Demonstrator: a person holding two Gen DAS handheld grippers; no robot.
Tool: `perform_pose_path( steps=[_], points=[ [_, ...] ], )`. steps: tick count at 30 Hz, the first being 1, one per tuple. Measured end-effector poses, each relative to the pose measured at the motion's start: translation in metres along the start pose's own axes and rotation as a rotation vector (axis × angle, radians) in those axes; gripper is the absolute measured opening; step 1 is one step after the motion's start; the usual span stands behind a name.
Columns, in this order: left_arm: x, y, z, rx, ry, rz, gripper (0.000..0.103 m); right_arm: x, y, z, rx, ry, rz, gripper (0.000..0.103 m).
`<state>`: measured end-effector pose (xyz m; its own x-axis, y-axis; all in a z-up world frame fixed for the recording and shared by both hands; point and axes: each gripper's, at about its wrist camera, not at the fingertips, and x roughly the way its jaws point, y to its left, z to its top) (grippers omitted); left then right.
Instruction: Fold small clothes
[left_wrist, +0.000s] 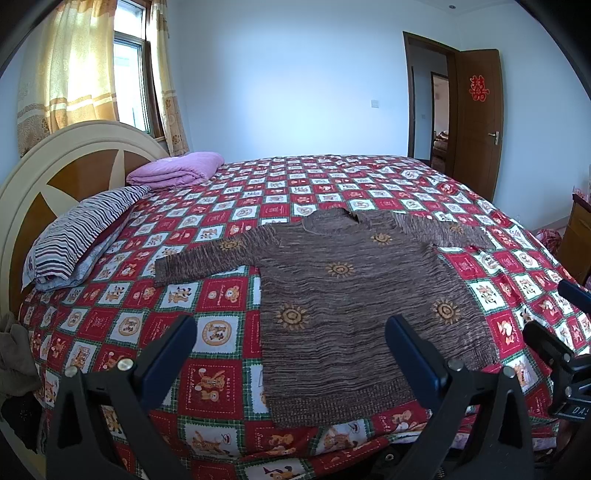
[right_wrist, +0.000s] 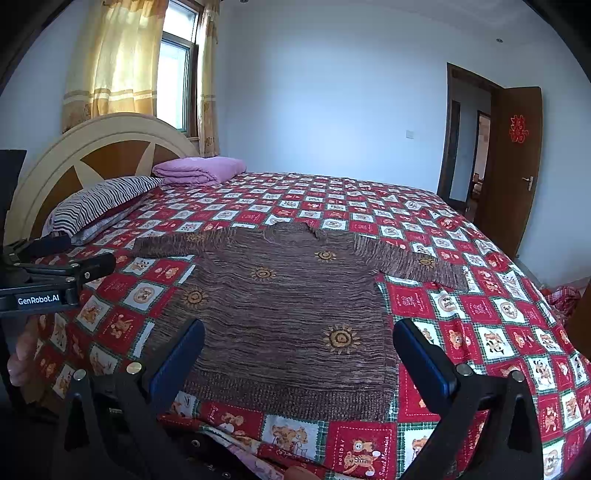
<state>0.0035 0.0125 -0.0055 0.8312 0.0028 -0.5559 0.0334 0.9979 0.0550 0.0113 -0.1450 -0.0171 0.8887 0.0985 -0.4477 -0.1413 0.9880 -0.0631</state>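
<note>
I am holding my left tongs (left_wrist: 291, 343) and my right tongs (right_wrist: 299, 345) spread wide and gripping nothing, both hovering over the hem end of the brown sweater (left_wrist: 351, 295). The sweater is lying flat on the checked bedspread (left_wrist: 221, 295), hem toward me, collar pointing away toward the far wall, and both sleeves stretched straight out to the sides. I am judging the folding as not yet started: no sleeve is turned in, no crease is showing across the body, so both sleeve folds and the body folds are all left to do. From the sweater, the striped pillow (left_wrist: 81, 232) and the folded purple blanket (left_wrist: 177, 170) are lying well off on its left-sleeve side, by the headboard. The nearest strip of hem is partly blocked by my own tong arms in both views, and the bed edge beneath it is cut off. A bit of hand (right_wrist: 22, 354) is showing under the left tongs in the right wrist view, blurred.
</note>
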Motion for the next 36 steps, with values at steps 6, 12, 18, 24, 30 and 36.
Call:
perform_pose_path(
  steps=[6, 12, 18, 24, 30, 36],
  points=[
    [0.006, 0.0, -0.006, 0.003, 0.01, -0.005, 0.103, 0.006, -0.003, -0.003, 0.009, 0.013, 0.025, 0.102],
    [0.02, -0.003, -0.008, 0.01, 0.048, -0.075, 0.103, 0.022, -0.015, -0.014, 0.07, 0.034, 0.088, 0.102],
    [0.048, -0.003, -0.009, 0.034, 0.08, -0.058, 0.103, 0.066, -0.054, -0.03, 0.195, 0.157, 0.069, 0.102],
    [0.092, 0.001, -0.001, 0.063, 0.131, -0.016, 0.103, 0.096, -0.082, -0.037, 0.207, 0.214, 0.01, 0.102],
    [0.139, 0.01, 0.023, 0.072, 0.131, 0.034, 0.103, 0.133, -0.128, -0.03, 0.287, 0.245, -0.031, 0.102],
    [0.197, 0.019, 0.038, 0.037, 0.164, 0.087, 0.103, 0.182, -0.192, -0.024, 0.398, 0.319, -0.094, 0.09]
  ],
)
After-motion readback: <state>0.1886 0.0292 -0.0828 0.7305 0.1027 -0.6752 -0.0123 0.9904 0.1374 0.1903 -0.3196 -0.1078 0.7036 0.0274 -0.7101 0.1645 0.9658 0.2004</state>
